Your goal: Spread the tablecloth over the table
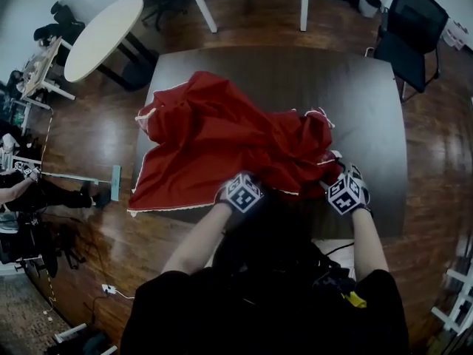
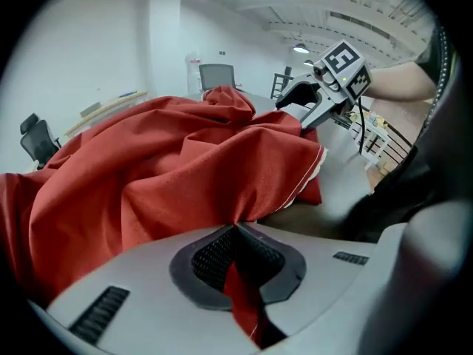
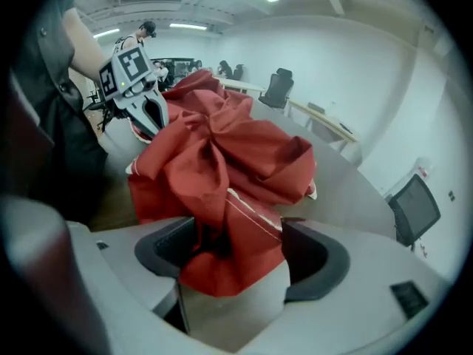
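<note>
Red tablecloth [image 1: 222, 135] heaped, gripper views: L gripper [image 2: 236, 231] pinching it, R gripper [image 3: 240, 246] agape

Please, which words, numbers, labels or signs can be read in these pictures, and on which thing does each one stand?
No words or numbers can be read in any view.
Left marker cube: black-and-white square patterns only, no letters.
Right marker cube: the same, patterns only.
Red tablecloth: plain, no print visible.
Table: no label visible.
Things in the room behind: too small and blurred to read.
</note>
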### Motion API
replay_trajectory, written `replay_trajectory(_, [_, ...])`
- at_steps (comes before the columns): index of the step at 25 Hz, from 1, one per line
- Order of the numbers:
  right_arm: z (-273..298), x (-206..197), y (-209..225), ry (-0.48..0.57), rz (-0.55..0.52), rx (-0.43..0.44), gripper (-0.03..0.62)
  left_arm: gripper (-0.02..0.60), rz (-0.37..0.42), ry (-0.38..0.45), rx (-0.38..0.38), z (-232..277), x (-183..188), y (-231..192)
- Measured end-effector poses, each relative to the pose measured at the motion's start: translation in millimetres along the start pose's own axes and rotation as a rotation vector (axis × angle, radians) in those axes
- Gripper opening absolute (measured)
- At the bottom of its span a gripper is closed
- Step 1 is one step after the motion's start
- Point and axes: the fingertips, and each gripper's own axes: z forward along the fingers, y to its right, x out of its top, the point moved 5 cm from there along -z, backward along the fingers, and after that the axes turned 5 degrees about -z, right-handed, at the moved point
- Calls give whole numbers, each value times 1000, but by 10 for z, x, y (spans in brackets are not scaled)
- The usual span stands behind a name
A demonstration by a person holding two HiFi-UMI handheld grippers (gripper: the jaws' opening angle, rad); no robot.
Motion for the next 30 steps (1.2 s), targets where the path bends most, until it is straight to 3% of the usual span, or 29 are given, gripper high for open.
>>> replay_trajectory(2, [157, -51, -14, -45, -4, 54, 379, 5, -15, -18, 22, -13, -17, -57])
replay_trajectory(4, [309, -145, -89, -85, 26, 164, 346, 5, -49, -37, 50, -32, -69, -138])
replay_trajectory(6, [375, -216, -173, -83, 63, 288, 202, 5, -93, -54, 66, -34, -157, -211])
replay_trajectory(8, [342, -250, -223, -46, 59, 359, 144, 5, -138, -73, 82, -17, -260, -276])
replay_trajectory(10, [256, -298, -201, -3, 55, 374, 92, 5, -173, -93, 114, -28, -329, -351])
replay_trajectory(14, [-25, -533, 153, 35, 127, 267, 49, 3, -168, -84, 190, -234, -298, -482])
replay_trajectory(18, [-443, -699, 639, 117, 206, 151, 38, 3, -179, -34, 159, -269, -284, -418])
replay_trajectory(22, [-1025, -542, 1033, 204, 181, -41, 13, 3, -67, 38, 168, -456, 89, -193])
replay_trajectory(24, [-1341, -358, 1240, 271, 163, -143, 13, 3, -53, 86, 164, -593, 229, -148])
replay_trajectory(26, [-1464, -231, 1391, 326, 196, -183, 14, 3, -69, 109, 159, -680, 262, -173])
replay_trajectory(30, [-1093, -492, 1386, 192, 225, -194, 14, 3, -120, 75, 148, -778, 88, -239])
